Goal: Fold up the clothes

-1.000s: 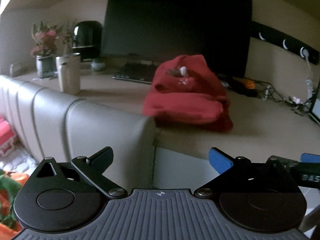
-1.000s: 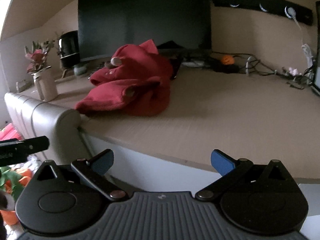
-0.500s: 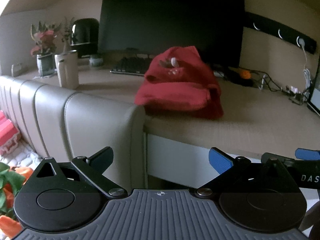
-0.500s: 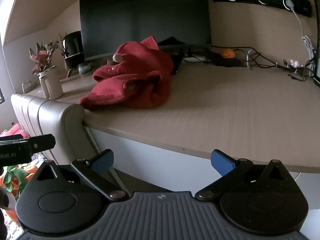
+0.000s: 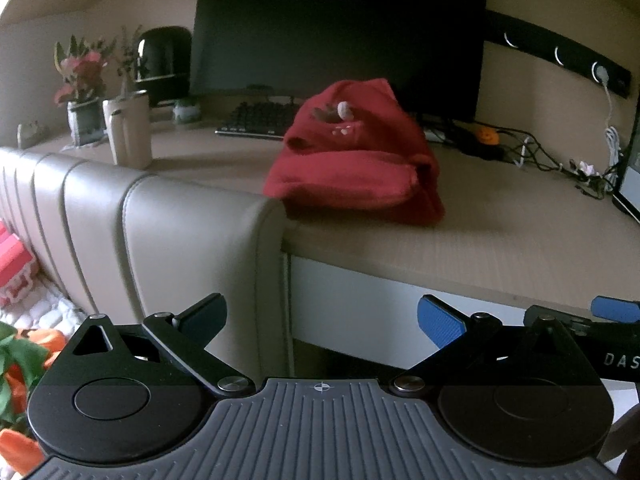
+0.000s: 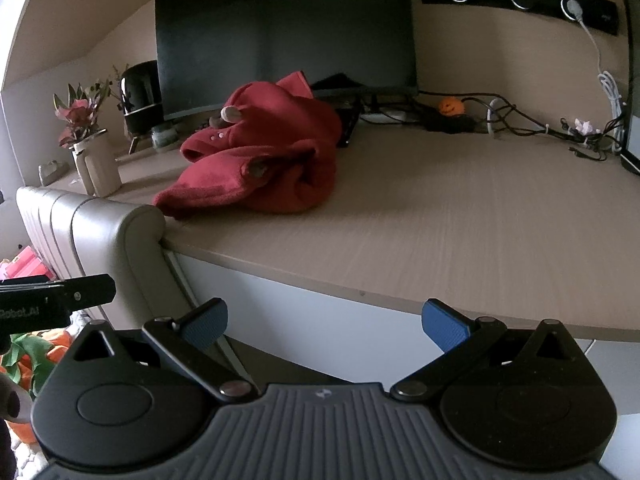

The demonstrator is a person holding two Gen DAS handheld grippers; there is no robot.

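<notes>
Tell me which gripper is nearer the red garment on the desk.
Hard to call; the right looks slightly nearer. Both open grippers hang short of the desk edge. The red garment lies ahead-left of the right gripper, ahead and slightly right of the left gripper.

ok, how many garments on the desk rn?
1. A red garment, crumpled in a heap on the desk, near its left front edge beside the padded chair back, in front of the monitor. Anything under the heap would be hidden.
</notes>
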